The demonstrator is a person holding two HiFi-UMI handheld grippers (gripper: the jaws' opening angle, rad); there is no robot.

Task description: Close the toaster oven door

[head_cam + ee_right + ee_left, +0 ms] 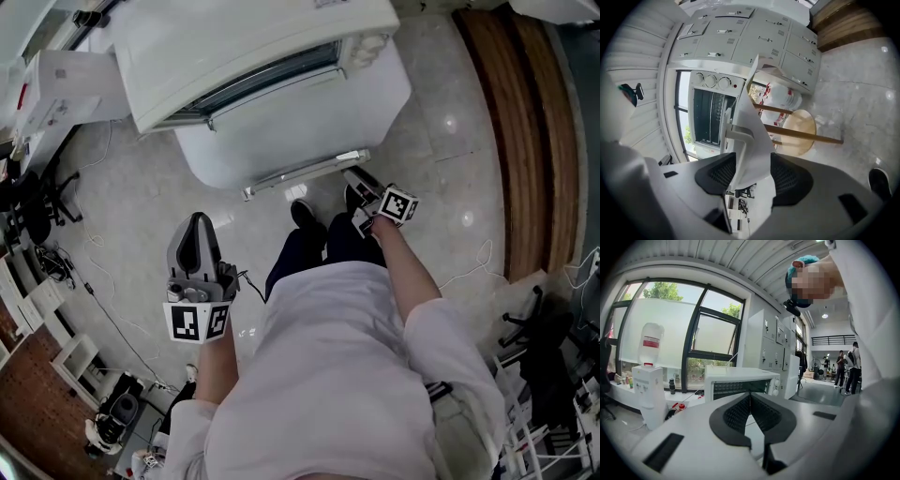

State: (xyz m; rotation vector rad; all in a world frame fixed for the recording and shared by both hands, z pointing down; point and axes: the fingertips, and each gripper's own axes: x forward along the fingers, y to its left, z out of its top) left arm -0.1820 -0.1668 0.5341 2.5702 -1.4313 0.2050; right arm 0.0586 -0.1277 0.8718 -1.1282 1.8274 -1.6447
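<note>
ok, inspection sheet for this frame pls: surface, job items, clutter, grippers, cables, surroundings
Surface: pale marbled floor; cannot tell what the oven stands on.
Job's things: toaster oven; its door is open, handle toward the person.
Clutter: water dispenser, wooden stool, office chair.
Grippers: right gripper clamped on the door's edge; left gripper shut, empty, held away from the oven.
Cables: floor cable at left, thin white cable at right.
Surroundings: windows, grey lockers, people far off.
</note>
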